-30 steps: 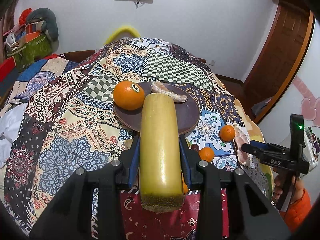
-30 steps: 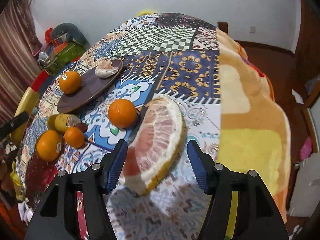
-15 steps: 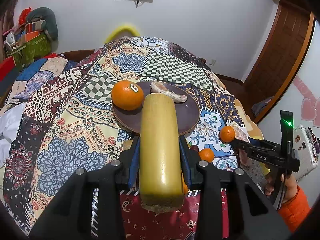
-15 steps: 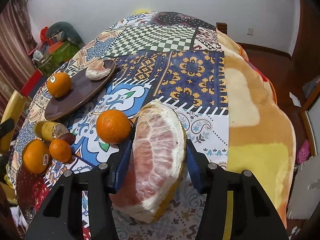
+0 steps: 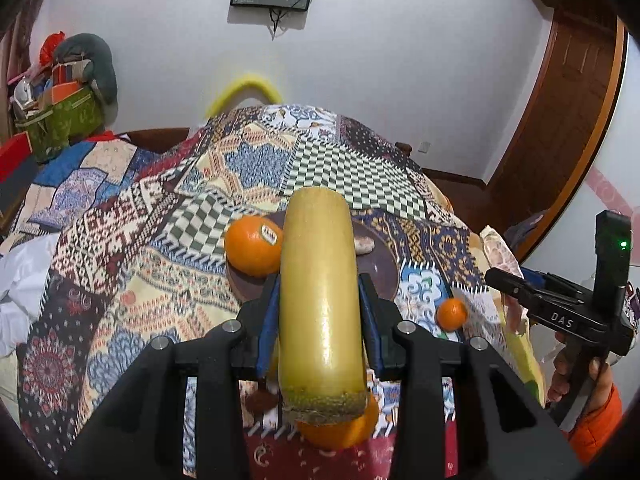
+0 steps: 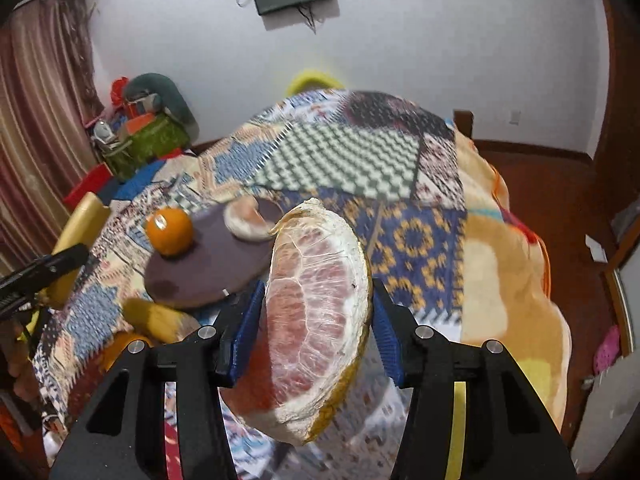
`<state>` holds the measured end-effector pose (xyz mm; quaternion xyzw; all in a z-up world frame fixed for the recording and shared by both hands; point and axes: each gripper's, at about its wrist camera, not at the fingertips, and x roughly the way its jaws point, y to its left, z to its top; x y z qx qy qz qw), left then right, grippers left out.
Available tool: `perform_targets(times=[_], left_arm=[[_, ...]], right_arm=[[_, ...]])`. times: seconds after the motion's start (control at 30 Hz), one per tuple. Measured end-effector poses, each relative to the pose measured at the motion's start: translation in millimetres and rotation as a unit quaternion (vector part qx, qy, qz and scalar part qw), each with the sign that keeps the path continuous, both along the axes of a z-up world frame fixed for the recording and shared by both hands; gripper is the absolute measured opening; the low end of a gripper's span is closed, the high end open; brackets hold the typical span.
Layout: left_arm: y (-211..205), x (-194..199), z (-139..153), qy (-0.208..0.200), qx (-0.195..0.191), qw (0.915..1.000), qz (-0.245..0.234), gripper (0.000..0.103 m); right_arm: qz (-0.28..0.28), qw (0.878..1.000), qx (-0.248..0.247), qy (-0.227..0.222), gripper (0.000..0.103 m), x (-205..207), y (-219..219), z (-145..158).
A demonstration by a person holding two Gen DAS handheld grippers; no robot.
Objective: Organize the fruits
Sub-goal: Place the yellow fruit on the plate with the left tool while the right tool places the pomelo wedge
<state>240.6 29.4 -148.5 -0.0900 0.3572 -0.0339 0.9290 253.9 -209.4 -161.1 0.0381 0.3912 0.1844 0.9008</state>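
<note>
Right tool (image 6: 316, 332) clamps a big pomelo wedge (image 6: 316, 320) between its blue pads (image 6: 246, 330), pink flesh facing the camera, yellow rind along the right and bottom edge. Far left of it on the patchwork cloth (image 6: 416, 236) sits a dark round plate (image 6: 212, 264) carrying an orange (image 6: 169, 231) with a sticker and a peeled pomelo piece (image 6: 244, 222). Just near of the plate lies a blurred yellow cut fruit (image 6: 158, 320) with another orange (image 6: 120, 346) partly showing beside it; the other black tool (image 6: 38, 274) pokes in at the left edge.
</note>
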Motion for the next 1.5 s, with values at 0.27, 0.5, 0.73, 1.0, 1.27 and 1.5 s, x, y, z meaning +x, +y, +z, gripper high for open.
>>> perform_targets(times=[0.27,0.5,0.73,1.0,1.27,1.5], left_arm=[[-0.5,32.4,-0.7,0.000,0.001,1.0000,-0.004,0.037],[1.9,65.0,-13.7,0.016,0.002,0.9998,-0.009,0.037],[4.7,90.9,-35.4,0.041,0.003,0.9991,-0.008,0.037],[7.2,112.2,-46.9,0.054,-0.002,0.9985,-0.011,0.037],[7.5,125.3,-54.2,0.065,0.005,0.9978,-0.014,0.037],[7.6,132.0,-59.4,0.068,0.004,0.9976,-0.014,0.037]], right_arm=[[0.030,0.999,0.006,-0.024,0.049,22.0,32.5,10.2],[0.050,0.998,0.006,-0.026,0.049,44.7,59.3,4.5],[0.053,0.999,0.007,-0.001,0.049,74.3,80.5,-11.3],[0.061,0.998,-0.008,0.031,0.049,89.2,97.4,-25.0],[0.072,0.996,-0.027,0.054,0.049,99.0,105.5,-37.2],[0.083,0.993,-0.041,0.070,0.049,102.0,113.2,-46.4]])
